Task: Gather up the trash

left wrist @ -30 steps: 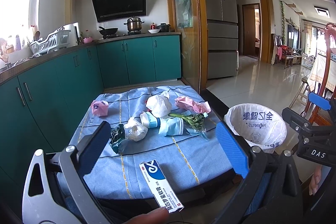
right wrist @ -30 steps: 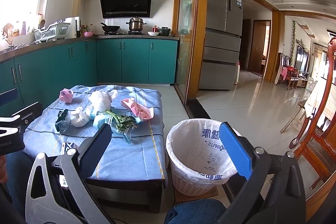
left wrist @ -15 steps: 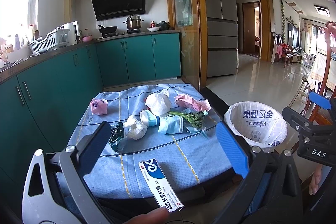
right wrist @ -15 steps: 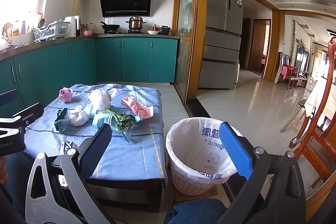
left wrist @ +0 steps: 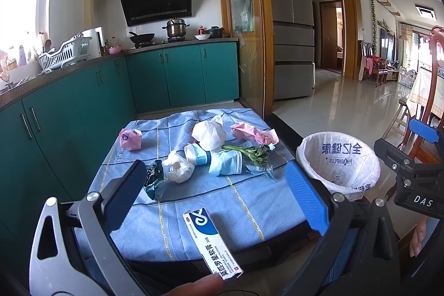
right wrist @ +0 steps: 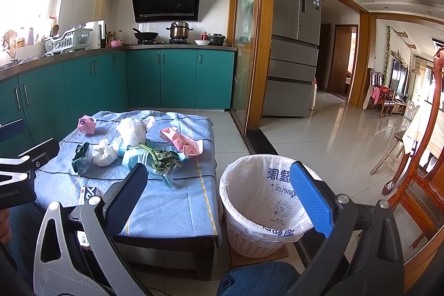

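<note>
1. Your left gripper hovered above the near edge of the cloth-covered counter, its fingers spread wide and holding nothing.
2. Your right gripper hung between the counter and the lined wastebasket, fingers equally wide and empty.
3. The trash lay mid-counter: a white bag, crumpled tissue, paper cup, pink wrapper and greens.
4. An ointment box lay at the near edge.

Grey-framed grippers, one black and one blue fingers
</note>
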Motion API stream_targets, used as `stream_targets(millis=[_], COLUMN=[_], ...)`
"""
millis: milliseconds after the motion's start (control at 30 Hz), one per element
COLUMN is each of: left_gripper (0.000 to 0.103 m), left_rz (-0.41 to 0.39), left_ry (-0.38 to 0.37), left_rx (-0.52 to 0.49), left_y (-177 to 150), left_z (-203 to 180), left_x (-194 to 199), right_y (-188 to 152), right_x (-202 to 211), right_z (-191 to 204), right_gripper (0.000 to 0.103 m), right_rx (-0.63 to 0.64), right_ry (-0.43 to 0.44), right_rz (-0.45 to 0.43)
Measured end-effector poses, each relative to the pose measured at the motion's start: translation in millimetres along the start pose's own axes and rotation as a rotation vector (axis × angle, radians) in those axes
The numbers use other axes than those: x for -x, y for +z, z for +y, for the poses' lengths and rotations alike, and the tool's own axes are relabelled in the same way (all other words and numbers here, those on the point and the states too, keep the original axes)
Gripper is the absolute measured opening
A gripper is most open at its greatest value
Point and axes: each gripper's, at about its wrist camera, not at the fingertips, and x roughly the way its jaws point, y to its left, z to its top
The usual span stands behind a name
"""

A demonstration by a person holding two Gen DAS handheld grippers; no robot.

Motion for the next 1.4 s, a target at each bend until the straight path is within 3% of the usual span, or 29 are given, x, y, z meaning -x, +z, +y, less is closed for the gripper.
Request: stream_targets(millis=[1400], left_gripper=[0.100], left_rz=[0.039], left_ry=[0.005], left_rx=[-0.003], left_y=[-2], left_z=[1], left_x=[-13], right_y=[3], right_x=[-5], right_z=[9], right_gripper=[0.100], right_rx=[0.020], right_ry=[-0.001], right_rz=[0.010])
